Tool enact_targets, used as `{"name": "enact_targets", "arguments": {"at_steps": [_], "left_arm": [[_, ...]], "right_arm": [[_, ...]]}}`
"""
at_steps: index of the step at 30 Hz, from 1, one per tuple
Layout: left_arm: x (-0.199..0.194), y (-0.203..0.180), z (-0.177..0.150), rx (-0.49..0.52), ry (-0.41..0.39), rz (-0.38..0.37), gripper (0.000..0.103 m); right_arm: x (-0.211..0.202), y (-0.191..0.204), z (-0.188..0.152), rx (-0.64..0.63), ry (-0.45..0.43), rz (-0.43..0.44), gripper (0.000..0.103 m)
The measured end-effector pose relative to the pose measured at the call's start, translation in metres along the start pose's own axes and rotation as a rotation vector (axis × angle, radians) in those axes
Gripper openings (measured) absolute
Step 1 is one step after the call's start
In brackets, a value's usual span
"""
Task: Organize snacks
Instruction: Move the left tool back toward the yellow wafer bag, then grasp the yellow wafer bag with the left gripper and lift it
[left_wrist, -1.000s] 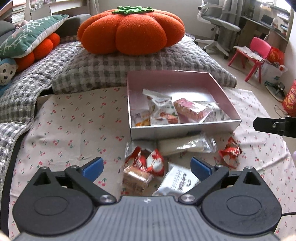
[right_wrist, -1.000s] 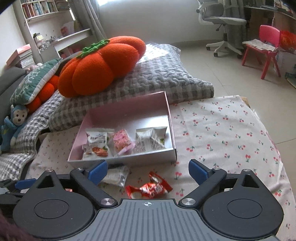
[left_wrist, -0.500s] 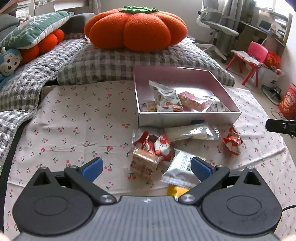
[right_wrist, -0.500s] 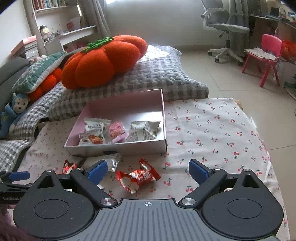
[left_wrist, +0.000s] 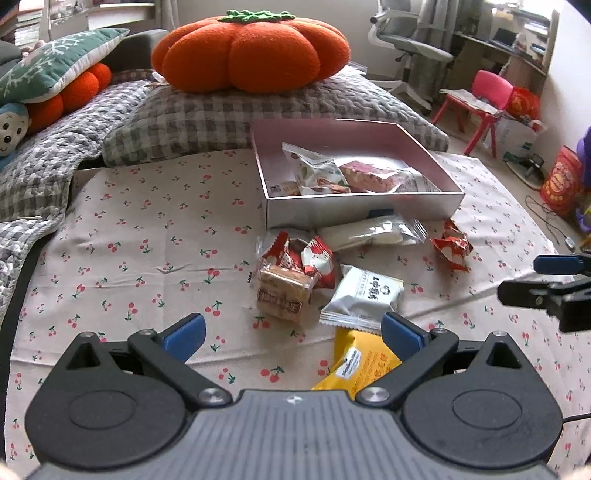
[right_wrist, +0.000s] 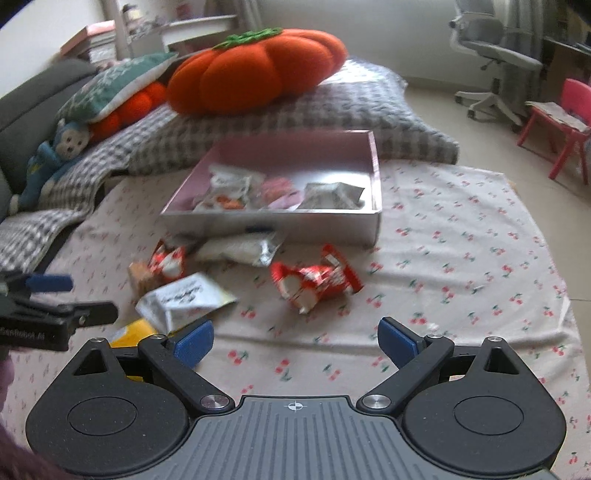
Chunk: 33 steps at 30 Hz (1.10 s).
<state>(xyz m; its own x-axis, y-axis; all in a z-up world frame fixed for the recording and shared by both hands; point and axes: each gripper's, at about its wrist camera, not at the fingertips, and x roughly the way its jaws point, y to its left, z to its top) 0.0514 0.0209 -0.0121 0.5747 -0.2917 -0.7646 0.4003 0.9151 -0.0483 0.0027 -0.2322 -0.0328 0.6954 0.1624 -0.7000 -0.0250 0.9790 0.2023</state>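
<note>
A pink box (left_wrist: 417, 142) (right_wrist: 376, 162) on the cherry-print cloth holds several snack packets. In front of it lie loose snacks: a long white packet (left_wrist: 373, 230), red wrappers (left_wrist: 314, 258), a brown biscuit pack (left_wrist: 282, 295), a white pouch (left_wrist: 364, 297) (right_wrist: 184, 299), a yellow packet (left_wrist: 356, 363) and a red wrapper (left_wrist: 450, 249) (right_wrist: 314, 280). My left gripper (left_wrist: 291, 330) is open and empty, just short of the pile. My right gripper (right_wrist: 295, 338) is open and empty, short of the red wrapper.
A grey checked cushion (left_wrist: 221, 118) with an orange pumpkin pillow (left_wrist: 251, 51) lies behind the box. A pink chair (left_wrist: 487, 96) and an office chair (left_wrist: 410, 48) stand on the floor at the right. Cherry-print cloth (right_wrist: 461, 258) stretches right of the box.
Both grippers have drawn back and risen from the box; more of the snack pile and the yellow packet now show. Both stay open.
</note>
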Motion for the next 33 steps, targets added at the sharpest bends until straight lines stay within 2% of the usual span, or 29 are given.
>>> {"name": "enact_targets", "arguments": {"at_steps": [9,11,16,21,25,28,29,33], "left_arm": [[0.001,0.004,-0.011,0.076,-0.007,-0.040,0.101],[0.005,0.003,-0.012,0.089,0.001,-0.054,0.099],[0.015,-0.001,-0.014,0.078,0.080,-0.128,0.083],[0.012,-0.009,-0.018,0.117,0.113,-0.206,0.082],[0.016,-0.015,-0.023,0.148,0.155,-0.218,0.066],[0.021,-0.016,-0.027,0.158,0.190,-0.187,0.054],[0.022,-0.015,-0.027,0.151,0.204,-0.181,0.054],[0.021,-0.009,-0.026,0.113,0.216,-0.197,0.042]], "right_arm": [[0.003,0.019,-0.016,-0.075,0.000,0.042,0.097],[0.005,0.023,-0.019,-0.094,0.009,0.049,0.097],[0.009,0.035,-0.023,-0.153,0.019,0.041,0.097],[0.010,0.037,-0.023,-0.177,0.012,0.028,0.097],[0.013,0.031,-0.021,-0.136,0.021,0.024,0.097],[0.016,0.028,-0.019,-0.108,0.027,0.021,0.097],[0.017,0.027,-0.018,-0.102,0.028,0.020,0.097],[0.021,0.023,-0.015,-0.066,0.035,0.015,0.097]]}}
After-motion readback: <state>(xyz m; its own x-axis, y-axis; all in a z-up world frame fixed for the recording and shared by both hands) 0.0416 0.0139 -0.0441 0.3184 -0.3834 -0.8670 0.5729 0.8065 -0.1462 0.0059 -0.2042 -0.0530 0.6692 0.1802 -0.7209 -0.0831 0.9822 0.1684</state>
